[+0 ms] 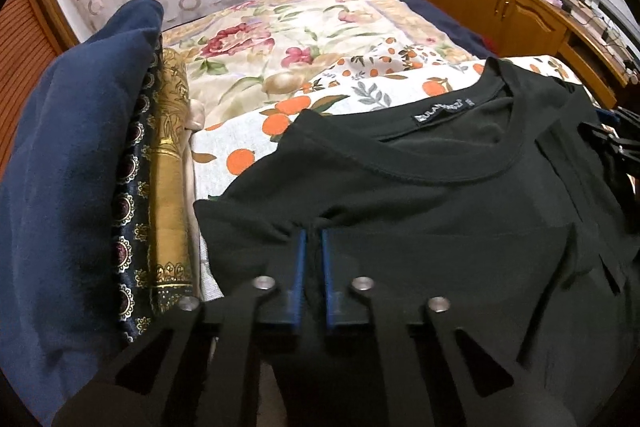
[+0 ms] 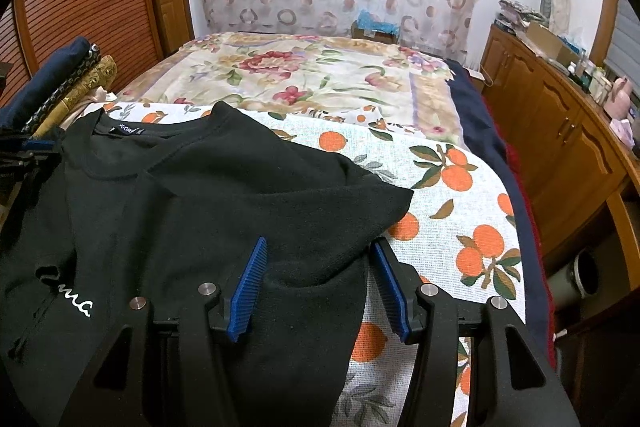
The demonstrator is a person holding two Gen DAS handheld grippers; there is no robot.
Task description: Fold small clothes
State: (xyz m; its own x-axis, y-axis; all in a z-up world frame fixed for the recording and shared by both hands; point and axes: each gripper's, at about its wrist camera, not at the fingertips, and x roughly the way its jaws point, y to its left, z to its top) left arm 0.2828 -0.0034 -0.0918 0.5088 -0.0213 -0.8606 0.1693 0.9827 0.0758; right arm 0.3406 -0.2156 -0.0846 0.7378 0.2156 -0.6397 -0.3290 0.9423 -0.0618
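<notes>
A black T-shirt [image 1: 420, 187] lies flat on the orange-print sheet [image 1: 360, 95], collar label facing away from me. My left gripper [image 1: 314, 233] is shut, its blue pads pinching a fold of the shirt's fabric near the left sleeve. In the right wrist view the same T-shirt [image 2: 200, 195] shows white lettering at lower left. My right gripper [image 2: 319, 245] stands open over the shirt's right sleeve, with the fabric lying below and between the pads but not pressed. The left gripper's fingers [image 2: 28, 151] show at that view's left edge.
A pile of folded cloths, dark blue [image 1: 60, 167] and gold-patterned [image 1: 170, 187], lies left of the shirt. A floral blanket [image 2: 304, 75] covers the far bed. A wooden cabinet [image 2: 560, 131] with clutter runs along the right; the bed edge drops off there.
</notes>
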